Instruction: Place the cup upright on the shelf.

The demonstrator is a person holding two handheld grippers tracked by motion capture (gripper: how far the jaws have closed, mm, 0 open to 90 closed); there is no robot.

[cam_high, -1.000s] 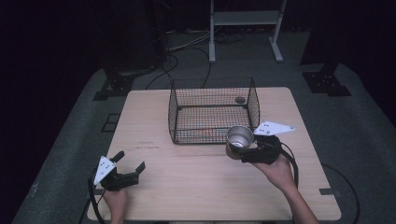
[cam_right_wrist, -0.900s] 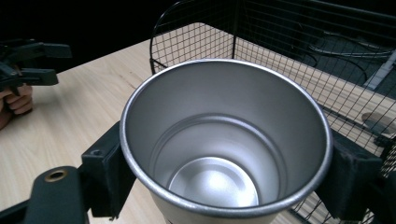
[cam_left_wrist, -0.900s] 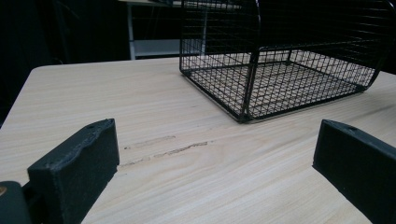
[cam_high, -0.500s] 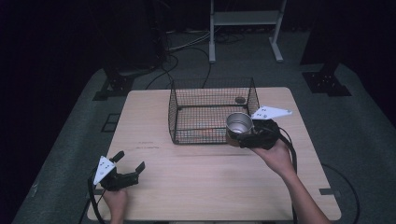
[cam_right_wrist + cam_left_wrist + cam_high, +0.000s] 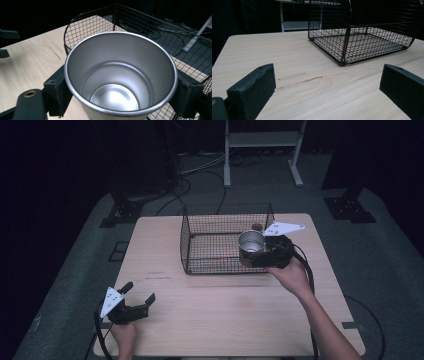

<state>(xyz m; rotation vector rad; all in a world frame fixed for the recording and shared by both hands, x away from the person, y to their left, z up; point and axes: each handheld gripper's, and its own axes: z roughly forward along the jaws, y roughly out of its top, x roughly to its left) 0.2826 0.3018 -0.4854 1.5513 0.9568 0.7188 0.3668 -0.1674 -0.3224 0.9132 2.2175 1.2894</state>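
The right gripper (image 5: 254,256) clamps a steel cup (image 5: 251,247) upright, one jaw on each side of its wall — held over the near right corner of the wire basket (image 5: 210,245), whose rim runs just ahead. The left gripper (image 5: 140,296) rests near the table's (image 5: 225,315) near left edge, jaws spread wide on nothing — bare wood lies between it and the basket.

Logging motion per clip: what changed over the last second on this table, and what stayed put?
The right hand-held gripper, shut on the shiny metal cup, carried it away from the person, from beside the black wire basket to over its near right corner. The grip stayed closed throughout. The left hand-held gripper stayed open and resting near the front left of the light wooden table; the basket did not move.
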